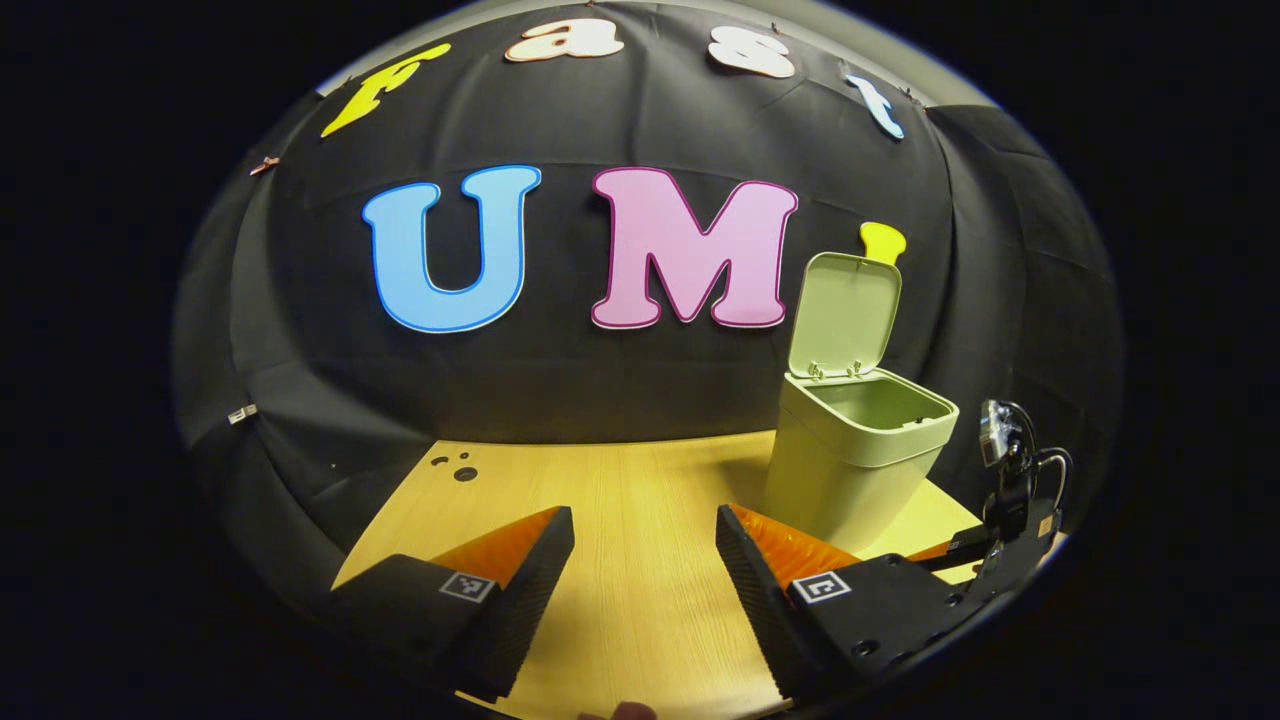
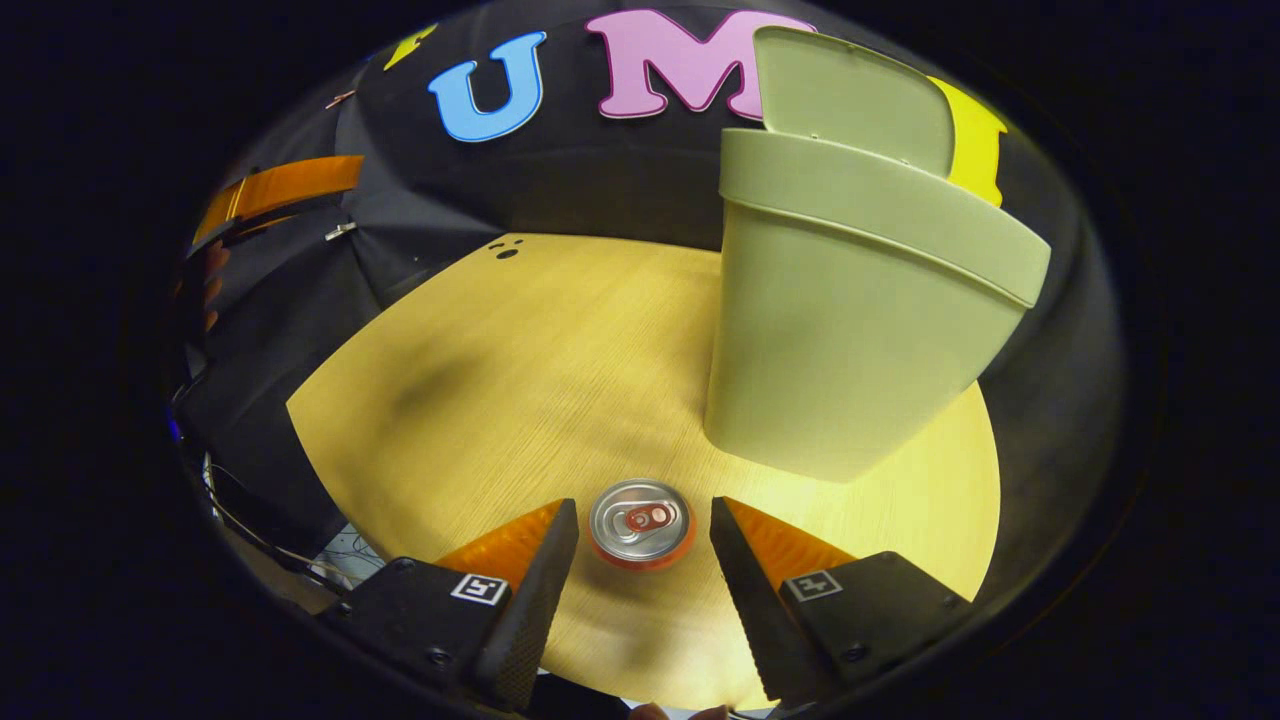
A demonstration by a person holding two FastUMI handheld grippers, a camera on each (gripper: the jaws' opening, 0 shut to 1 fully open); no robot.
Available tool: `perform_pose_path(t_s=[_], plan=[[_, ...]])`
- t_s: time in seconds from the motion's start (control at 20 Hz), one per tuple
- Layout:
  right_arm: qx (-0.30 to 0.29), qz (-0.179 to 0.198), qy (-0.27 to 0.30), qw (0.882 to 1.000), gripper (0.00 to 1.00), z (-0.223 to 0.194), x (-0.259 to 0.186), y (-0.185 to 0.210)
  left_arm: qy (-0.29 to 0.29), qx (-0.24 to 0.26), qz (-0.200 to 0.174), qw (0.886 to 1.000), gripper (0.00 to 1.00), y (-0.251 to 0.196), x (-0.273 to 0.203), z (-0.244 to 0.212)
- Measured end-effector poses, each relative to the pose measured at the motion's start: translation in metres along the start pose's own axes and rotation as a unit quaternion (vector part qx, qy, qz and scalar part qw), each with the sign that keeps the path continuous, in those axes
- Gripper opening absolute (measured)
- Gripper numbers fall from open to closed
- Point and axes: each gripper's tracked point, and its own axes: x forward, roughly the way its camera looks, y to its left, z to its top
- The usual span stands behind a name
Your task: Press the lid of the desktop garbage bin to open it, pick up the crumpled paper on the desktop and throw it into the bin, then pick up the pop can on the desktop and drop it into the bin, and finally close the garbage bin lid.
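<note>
Pop can [image 2: 641,524] stood upright on the wooden surface [image 2: 520,380], its top facing the camera in the right gripper view, between the spread fingers of the right claw [image 2: 643,545], which touched neither side of it. Just beyond it stood the green garbage bin [image 2: 850,330], with its lid [image 1: 843,313] swung up and the mouth open. In the left gripper view the left claw [image 1: 645,560] was spread too, pinching nothing, hovering over bare surface with the bin off to its right. No crumpled paper lay on the surface; it was probably already in the bin, though the bin's inside could not be seen clearly. The risk was in the closing: if one finger met the can first, the can could tip or skid away, and a smooth round wall could slip from a shallow pinch.
</note>
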Motion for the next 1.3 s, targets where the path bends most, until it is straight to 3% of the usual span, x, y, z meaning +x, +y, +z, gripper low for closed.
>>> perform_pose_path(t_s=[0.8, 1.3], plan=[[-0.001, -0.009, 0.053, 0.999, 0.85, -0.029, 0.032, -0.003, 0.009, -0.029, 0.009, 1.000, 0.92, 0.015, 0.000, -0.008], [-0.005, 0.003, 0.021, 1.000, 0.83, -0.014, 0.012, 0.004, 0.016, -0.037, 0.016, 0.999, 0.93, 0.021, -0.005, -0.015]])
